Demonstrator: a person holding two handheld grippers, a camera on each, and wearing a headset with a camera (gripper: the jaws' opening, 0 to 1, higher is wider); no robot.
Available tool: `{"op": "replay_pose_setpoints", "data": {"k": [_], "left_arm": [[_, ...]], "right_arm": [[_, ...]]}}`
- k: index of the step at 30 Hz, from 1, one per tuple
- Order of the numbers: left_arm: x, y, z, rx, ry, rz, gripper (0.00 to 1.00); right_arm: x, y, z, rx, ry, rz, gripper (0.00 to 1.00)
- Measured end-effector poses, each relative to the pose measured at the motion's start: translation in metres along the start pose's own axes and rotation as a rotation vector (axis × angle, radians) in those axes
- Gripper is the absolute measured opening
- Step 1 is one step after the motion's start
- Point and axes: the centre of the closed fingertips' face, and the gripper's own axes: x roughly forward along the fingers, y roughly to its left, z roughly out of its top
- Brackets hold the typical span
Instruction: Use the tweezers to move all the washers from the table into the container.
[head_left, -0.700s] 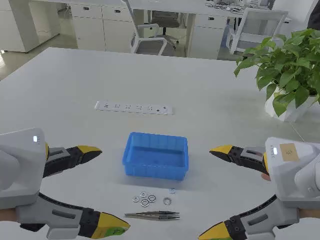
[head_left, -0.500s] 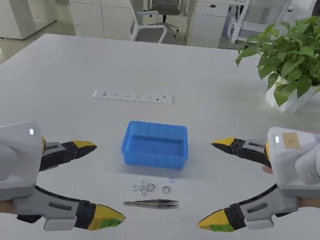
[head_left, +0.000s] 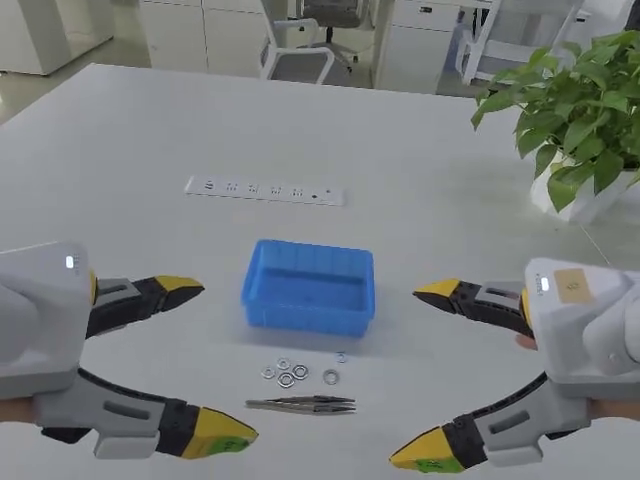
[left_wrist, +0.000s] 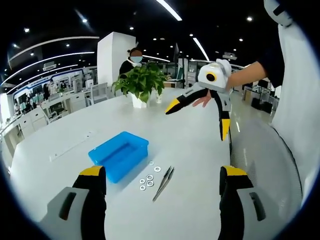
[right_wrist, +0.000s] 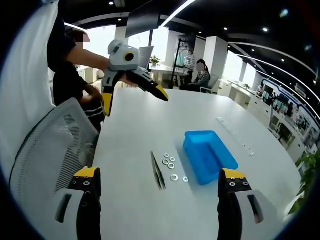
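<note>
The tweezers (head_left: 301, 404) lie flat on the white table (head_left: 120, 130), closed and untouched. Just beyond them, at 12 o'clock, sits the loose cluster of washers (head_left: 288, 372) with one smaller washer off at about 2 o'clock of the cluster, all of them on the tabletop. The blue container (head_left: 309, 287) stands at 12 o'clock of the washers, near but apart. My left tongs (head_left: 220, 363) hang at 9 o'clock of the tweezers and my right tongs (head_left: 408, 376) at 3 o'clock, both with jaws spread wide, gripping nothing and well off the tweezers. Farther out, a white power strip (head_left: 265, 189) lies at 12 o'clock of the container, and a potted plant (head_left: 575, 110) stands at 2 o'clock.
</note>
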Motion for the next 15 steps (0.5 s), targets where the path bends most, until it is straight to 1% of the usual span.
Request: {"op": "replay_pose_setpoints", "data": {"k": [2, 3, 4, 9, 10, 13, 15], "left_arm": [[-0.001, -0.002, 0.004, -0.001, -0.016, -0.01, 1.0], [-0.002, -0.004, 0.005, -0.012, -0.023, -0.025, 1.0], [-0.002, -0.004, 0.006, -0.017, -0.028, -0.028, 1.0], [-0.001, -0.004, 0.012, -0.025, -0.056, -0.011, 0.99], [0.0, -0.004, 0.013, -0.032, -0.061, -0.016, 0.99], [0.004, -0.006, 0.012, -0.031, -0.051, -0.031, 0.99], [0.007, -0.006, 0.01, -0.022, -0.045, -0.036, 0.99]], "right_arm": [[0.002, 0.002, 0.0, -0.009, 0.001, 0.008, 0.98], [0.003, 0.004, -0.002, -0.012, 0.007, 0.017, 0.98], [0.004, 0.005, -0.002, -0.011, 0.008, 0.022, 0.98], [0.007, 0.01, -0.002, -0.009, 0.004, 0.043, 0.96], [0.007, 0.011, -0.002, -0.017, 0.004, 0.046, 0.96], [0.007, 0.012, -0.002, -0.023, 0.006, 0.048, 0.96], [0.007, 0.009, 0.001, -0.035, 0.0, 0.032, 0.96]]}}
